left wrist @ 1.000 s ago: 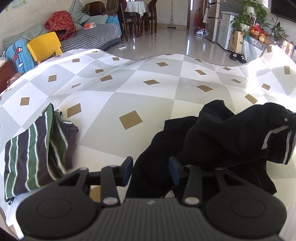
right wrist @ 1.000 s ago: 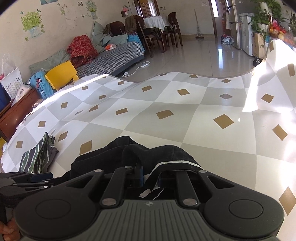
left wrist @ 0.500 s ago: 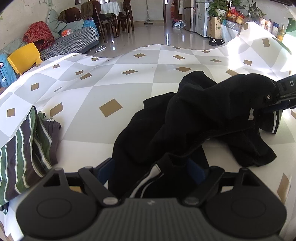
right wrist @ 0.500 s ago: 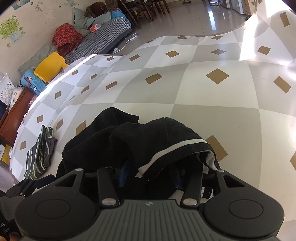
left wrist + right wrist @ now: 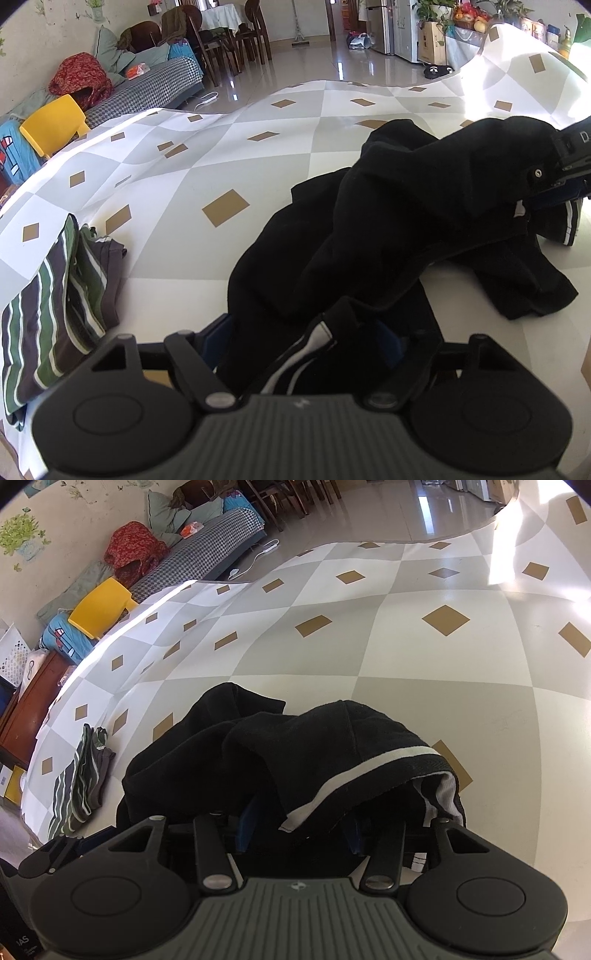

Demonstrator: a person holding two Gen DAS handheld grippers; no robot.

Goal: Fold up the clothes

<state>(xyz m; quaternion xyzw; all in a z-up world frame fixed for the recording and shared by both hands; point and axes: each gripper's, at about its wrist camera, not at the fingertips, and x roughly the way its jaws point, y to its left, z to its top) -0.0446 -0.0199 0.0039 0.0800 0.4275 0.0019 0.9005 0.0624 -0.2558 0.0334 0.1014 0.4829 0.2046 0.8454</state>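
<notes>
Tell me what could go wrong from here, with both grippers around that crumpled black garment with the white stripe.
1. The crumpled black garment with the white stripe lies bunched in layers, so the left gripper and right gripper may each catch several layers, and lifting could tangle it rather than spread it.
2. The folded green striped garment lies close by on the checkered tablecloth; spreading the black one might drag over it.

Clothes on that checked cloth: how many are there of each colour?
Black garment: 1, bunched up, with both grippers at it
Green striped garment: 1, folded, lying apart to the left
Total: 2
</notes>
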